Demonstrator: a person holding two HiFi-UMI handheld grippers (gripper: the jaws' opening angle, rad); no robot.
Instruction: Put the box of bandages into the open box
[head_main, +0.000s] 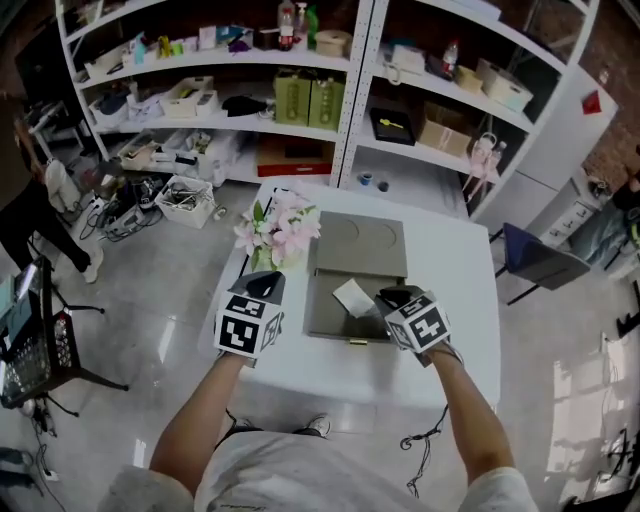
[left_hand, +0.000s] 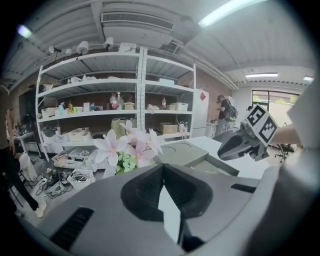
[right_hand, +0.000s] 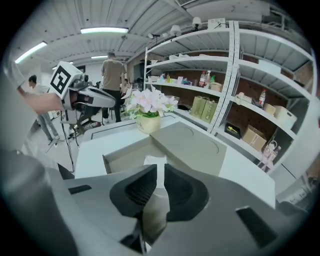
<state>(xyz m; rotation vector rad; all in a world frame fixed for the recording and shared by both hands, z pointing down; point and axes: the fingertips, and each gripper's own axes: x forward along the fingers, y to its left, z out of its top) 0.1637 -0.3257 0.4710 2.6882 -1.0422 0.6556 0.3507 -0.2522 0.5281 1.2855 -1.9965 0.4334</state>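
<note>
We see the small white bandage box (head_main: 352, 297) lying flat in the open box (head_main: 330, 322); the right gripper (head_main: 390, 298) is narrowly apart and empty, the left gripper (head_main: 262, 285) closed

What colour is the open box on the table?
The box is dull grey-green, lid included; the head view shows it best.

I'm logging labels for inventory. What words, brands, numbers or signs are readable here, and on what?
No text is readable.
Marker cubes: square patterns only, no words.
Green boxes on the shelf: print too small.
Sign atop the shelving: blurred.
</note>
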